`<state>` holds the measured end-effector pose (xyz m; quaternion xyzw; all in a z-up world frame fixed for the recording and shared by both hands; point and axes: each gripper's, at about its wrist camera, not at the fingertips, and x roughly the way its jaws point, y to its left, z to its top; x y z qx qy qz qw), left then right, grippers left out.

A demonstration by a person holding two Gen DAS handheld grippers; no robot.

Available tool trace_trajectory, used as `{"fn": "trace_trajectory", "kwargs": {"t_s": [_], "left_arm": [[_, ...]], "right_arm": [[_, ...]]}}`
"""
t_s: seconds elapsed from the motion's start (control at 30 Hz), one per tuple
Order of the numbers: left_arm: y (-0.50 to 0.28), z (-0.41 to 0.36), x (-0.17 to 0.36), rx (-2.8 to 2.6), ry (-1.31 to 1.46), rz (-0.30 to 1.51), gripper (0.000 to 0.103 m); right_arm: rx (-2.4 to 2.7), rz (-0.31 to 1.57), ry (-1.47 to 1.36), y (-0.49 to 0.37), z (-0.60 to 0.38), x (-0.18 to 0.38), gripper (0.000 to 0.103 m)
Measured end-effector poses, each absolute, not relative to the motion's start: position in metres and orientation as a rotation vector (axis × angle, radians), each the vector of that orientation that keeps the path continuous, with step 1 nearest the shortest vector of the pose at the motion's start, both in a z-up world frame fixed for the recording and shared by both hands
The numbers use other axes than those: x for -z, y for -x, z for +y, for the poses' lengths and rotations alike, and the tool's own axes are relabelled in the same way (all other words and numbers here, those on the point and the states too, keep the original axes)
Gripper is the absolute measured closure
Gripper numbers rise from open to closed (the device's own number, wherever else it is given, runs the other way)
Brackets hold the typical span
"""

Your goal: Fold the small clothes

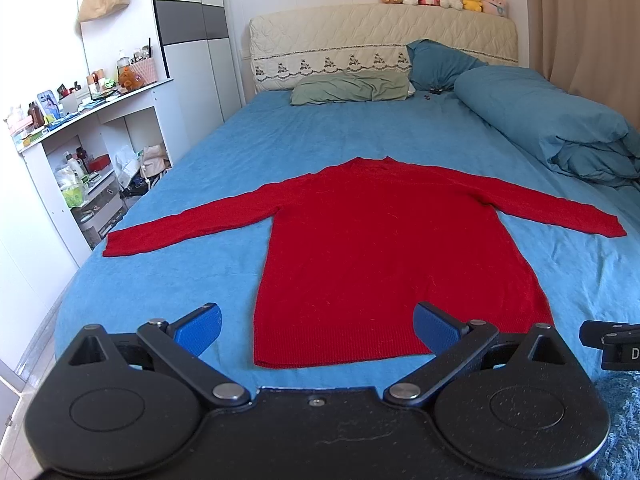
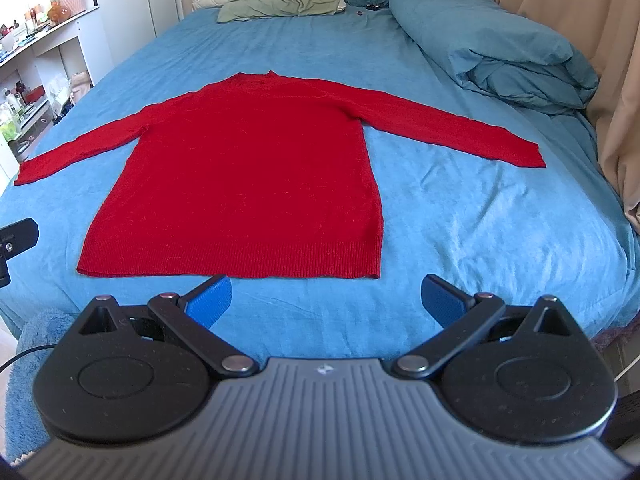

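Note:
A red long-sleeved sweater [image 1: 384, 248] [image 2: 248, 176] lies flat on the blue bedsheet [image 1: 168, 280] [image 2: 480, 220], both sleeves spread outward and its hem toward me. My left gripper [image 1: 318, 330] hovers open at the hem's near edge, blue pads wide apart with nothing between them. My right gripper [image 2: 326, 300] is open too, just short of the hem's right corner, over bare sheet. Part of the right gripper's body [image 1: 612, 344] shows at the left wrist view's right edge.
A rolled teal duvet [image 1: 560, 128] [image 2: 500, 40] lies along the bed's right side, with pillows [image 1: 352, 88] at the headboard. White shelves full of small items [image 1: 80, 152] stand left of the bed. A beige curtain [image 2: 580, 20] hangs at the right.

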<state>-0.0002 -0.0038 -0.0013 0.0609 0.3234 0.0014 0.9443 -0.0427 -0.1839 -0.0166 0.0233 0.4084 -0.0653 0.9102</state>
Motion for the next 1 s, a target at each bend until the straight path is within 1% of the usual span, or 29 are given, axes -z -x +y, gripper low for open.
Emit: {"fn": "trace_trajectory", "kwargs": {"t_s": [1.0], "left_arm": [[0.0022,-0.0025,-0.0018,-0.007,-0.118,0.653,0.0]], "right_arm": [[0.124,0.835,-0.05,0.0437,-0.1807,0.0103,0.0]]}}
